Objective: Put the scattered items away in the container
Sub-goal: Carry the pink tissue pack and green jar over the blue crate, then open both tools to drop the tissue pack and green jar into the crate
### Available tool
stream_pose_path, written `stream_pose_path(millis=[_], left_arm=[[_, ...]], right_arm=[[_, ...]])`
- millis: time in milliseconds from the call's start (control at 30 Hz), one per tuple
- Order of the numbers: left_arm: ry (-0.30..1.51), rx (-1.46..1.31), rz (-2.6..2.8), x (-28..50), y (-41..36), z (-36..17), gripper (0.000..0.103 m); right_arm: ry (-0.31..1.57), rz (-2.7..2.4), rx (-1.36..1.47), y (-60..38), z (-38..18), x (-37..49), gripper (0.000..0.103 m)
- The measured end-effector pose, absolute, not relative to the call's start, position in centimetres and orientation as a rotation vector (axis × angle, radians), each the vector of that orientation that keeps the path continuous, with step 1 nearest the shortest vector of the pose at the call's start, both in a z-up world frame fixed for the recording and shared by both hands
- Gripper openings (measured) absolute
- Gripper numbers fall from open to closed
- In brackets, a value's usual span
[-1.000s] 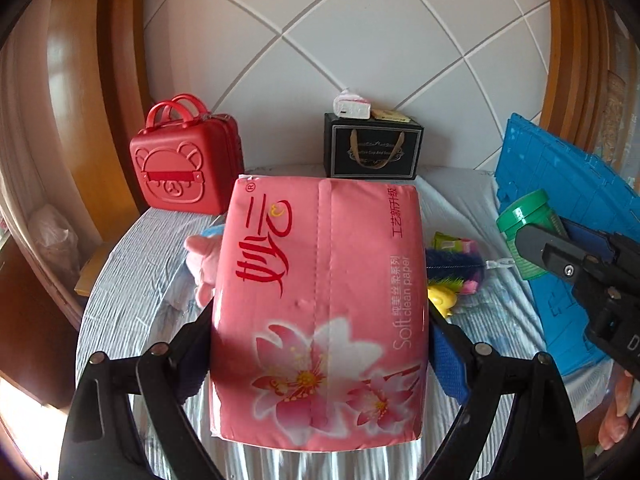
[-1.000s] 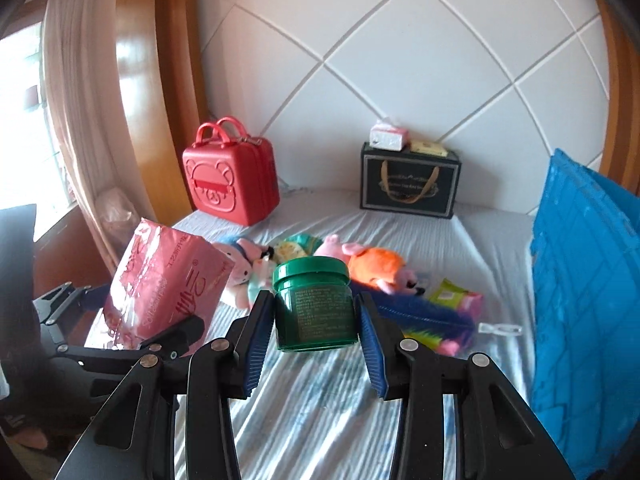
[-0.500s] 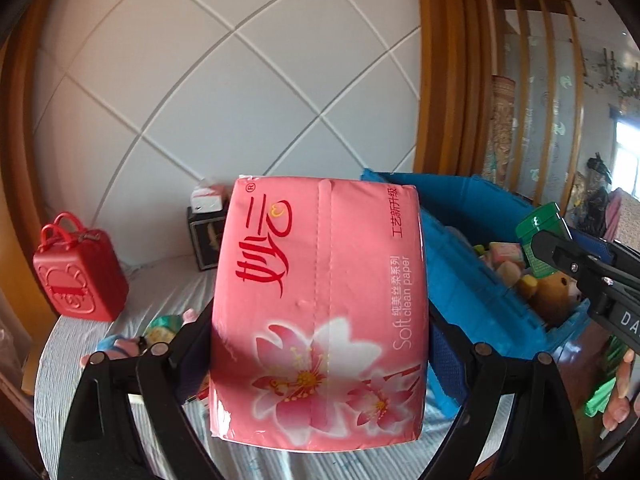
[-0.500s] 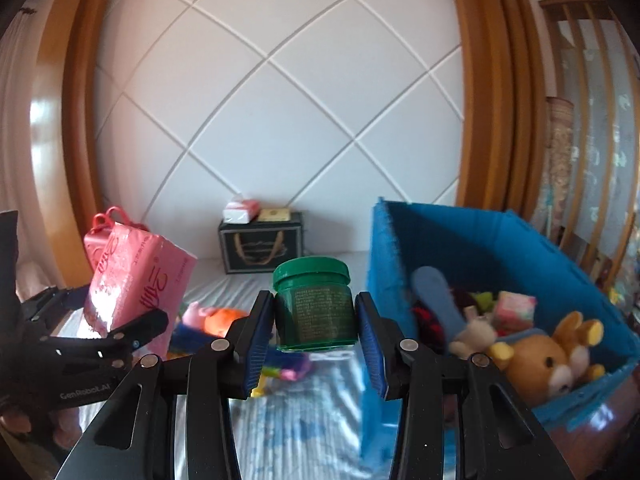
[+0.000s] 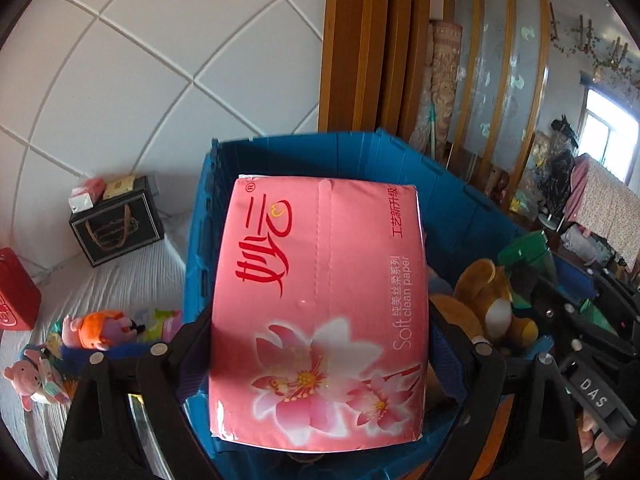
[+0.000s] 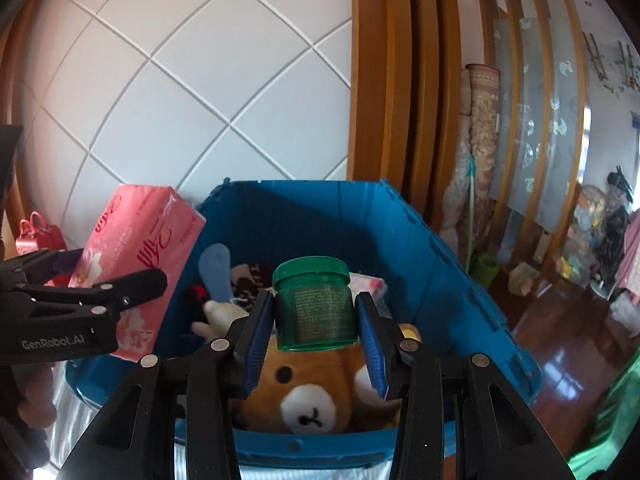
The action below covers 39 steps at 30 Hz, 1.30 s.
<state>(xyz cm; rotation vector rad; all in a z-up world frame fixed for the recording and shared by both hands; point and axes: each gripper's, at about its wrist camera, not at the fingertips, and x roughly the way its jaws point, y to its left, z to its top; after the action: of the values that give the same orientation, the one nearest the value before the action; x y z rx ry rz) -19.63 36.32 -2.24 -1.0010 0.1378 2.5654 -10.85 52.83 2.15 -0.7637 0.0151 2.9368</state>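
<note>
My left gripper (image 5: 320,344) is shut on a pink tissue pack (image 5: 320,308) and holds it above the blue crate (image 5: 296,152); the pack also shows in the right wrist view (image 6: 140,248) over the crate's left wall. My right gripper (image 6: 316,344) is shut on a green jar (image 6: 314,304) above the blue crate (image 6: 472,304), over a brown teddy bear (image 6: 308,396). The jar shows at the right of the left wrist view (image 5: 524,246). Plush toys (image 5: 100,328) lie on the white bed beside the crate.
The crate holds a blue spoon-like thing (image 6: 216,268), a dark cloth and other items. A black gift box (image 5: 116,224) and a red case (image 5: 16,296) stand at the padded wall. A wooden post (image 6: 392,72) and cluttered floor lie to the right.
Both grippers swung right from the bed to over the blue crate, each still holding its item. The crate's inside now fills both views.
</note>
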Motion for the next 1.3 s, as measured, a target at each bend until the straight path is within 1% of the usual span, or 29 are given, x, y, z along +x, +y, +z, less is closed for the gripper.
stream_pose_path(millis=[100,200,333,467,600,700,1033,1300], left_arm=[[0.185,-1.146,2.572,-20.2,37.5,-4.0,0.092],[0.251,-1.225,2.584,-20.1,37.4,-5.1,0.092],[0.292,-1.263,2.562,-19.6,37.4,-5.7,0.093],[0.404,-1.286,2.536,-19.3,38.5,-6.6,0.094],[0.343,-1.253,2.541,-18.2,37.5,-5.7,0.094],[0.304,-1.161,2.58,-17.5,36.6,-4.3,0.095],[0.384,-1.095,2.64,-16.6,35.0,-3.8,0.095],[0.361,-1.082,2.649,-16.2,33.1,-4.2,0.095]], right_arm=[[0.046,2.976,-0.812,54.4,0.9,-11.1,0.041],[0.102,3.014,-0.831,54.9,-0.2,-11.3,0.041],[0.113,3.049,-0.864,54.3,-1.0,-11.5,0.041],[0.131,3.063,-0.867,53.7,-1.1,-11.9,0.041],[0.129,3.076,-0.861,53.5,-0.9,-12.0,0.041],[0.129,3.077,-0.869,53.5,-0.9,-12.0,0.041],[0.141,3.152,-0.971,51.0,-1.6,-12.7,0.041],[0.194,3.16,-1.157,49.3,-2.8,-14.3,0.041]])
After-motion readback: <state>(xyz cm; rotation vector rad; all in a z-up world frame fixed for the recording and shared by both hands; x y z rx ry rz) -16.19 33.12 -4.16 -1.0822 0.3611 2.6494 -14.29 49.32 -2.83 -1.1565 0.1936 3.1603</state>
